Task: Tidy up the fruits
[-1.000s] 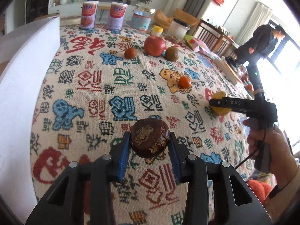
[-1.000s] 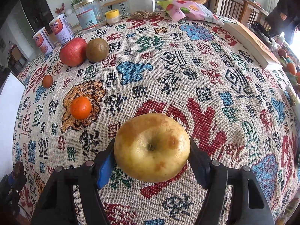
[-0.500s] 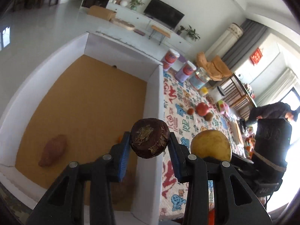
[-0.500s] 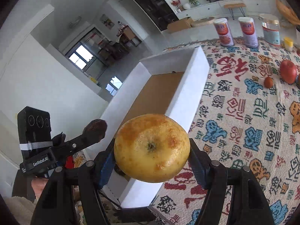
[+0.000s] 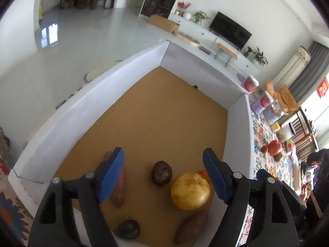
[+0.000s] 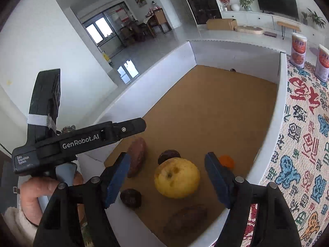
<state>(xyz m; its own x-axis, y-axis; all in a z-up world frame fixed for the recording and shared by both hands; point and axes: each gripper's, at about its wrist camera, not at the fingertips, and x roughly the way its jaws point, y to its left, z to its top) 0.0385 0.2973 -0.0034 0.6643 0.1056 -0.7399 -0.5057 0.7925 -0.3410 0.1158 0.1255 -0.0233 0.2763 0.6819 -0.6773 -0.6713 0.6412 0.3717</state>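
White walls and a pale glossy floor fill the upper part of both views, with a TV [image 5: 230, 29] on a low cabinet at upper right. Below sits a white-walled box [image 5: 86, 103] with a brown floor, its right wall against a patterned cloth [image 6: 304, 144] covering the table.

Counted in the box, all near the bottom edge of the frames: one yellow apple [image 5: 190, 191], two dark round fruits [image 5: 161, 173] [image 5: 128, 229], two sweet potatoes [image 5: 118, 187] [image 5: 190, 227] and one small orange [image 6: 226, 161] by the right wall. Most of the box floor above them lies bare.

On the cloth stand two cans [image 6: 299, 50] [image 6: 322, 63]; farther off, at the right of the left wrist view, lie more fruits [image 5: 274, 147].

Left gripper [image 5: 163, 175] and right gripper [image 6: 167, 179] have just been opening; both jaws stand wide, released, nothing between the pads, apple and dark fruit lying below them.
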